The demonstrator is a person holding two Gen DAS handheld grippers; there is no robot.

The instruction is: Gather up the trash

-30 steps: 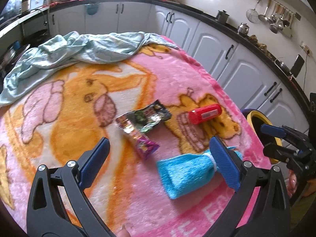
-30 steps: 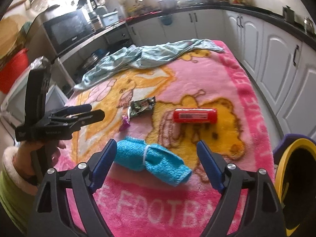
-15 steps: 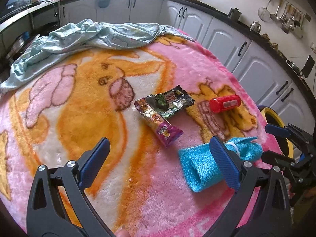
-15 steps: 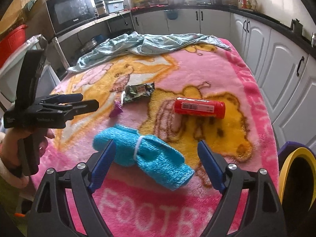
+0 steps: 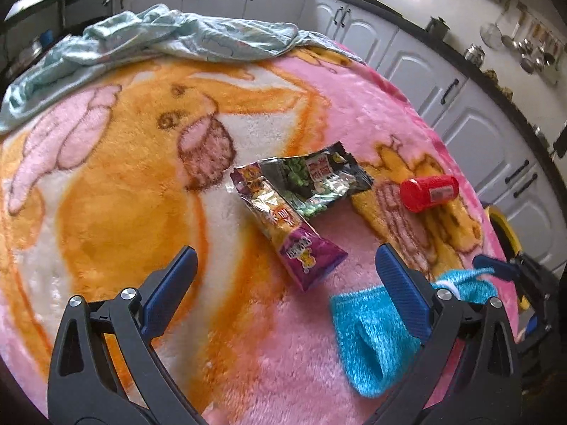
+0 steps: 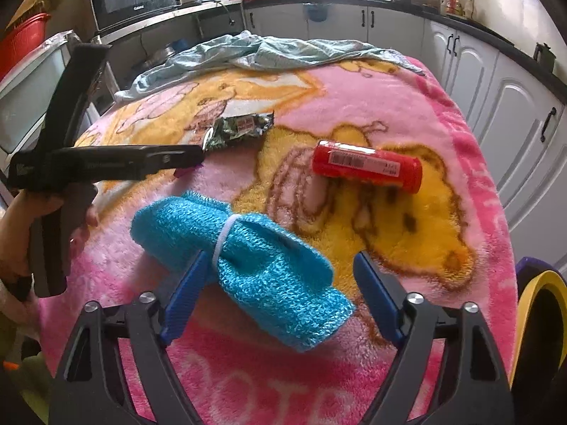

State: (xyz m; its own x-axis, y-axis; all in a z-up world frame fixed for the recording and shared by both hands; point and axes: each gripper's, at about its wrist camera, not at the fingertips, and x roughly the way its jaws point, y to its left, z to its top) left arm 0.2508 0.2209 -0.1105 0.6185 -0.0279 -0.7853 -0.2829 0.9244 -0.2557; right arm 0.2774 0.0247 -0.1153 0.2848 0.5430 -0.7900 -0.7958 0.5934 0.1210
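The left gripper (image 5: 283, 276), jaws spread wide and empty, is hovering just short of the crinkled purple foil snack wrapper (image 5: 287, 228); it should straddle the wrapper's near end before pinching. The right gripper (image 6: 276, 290), jaws likewise apart, is bracketing the tied blue mesh scrubber (image 6: 244, 251) beside that wrapper.

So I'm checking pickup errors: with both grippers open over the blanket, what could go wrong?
The right gripper straddles the blue cloth, which may not be trash. The purple wrapper overlaps the dark wrapper, so the left gripper may drag both. The red tube lies on its side and could roll.
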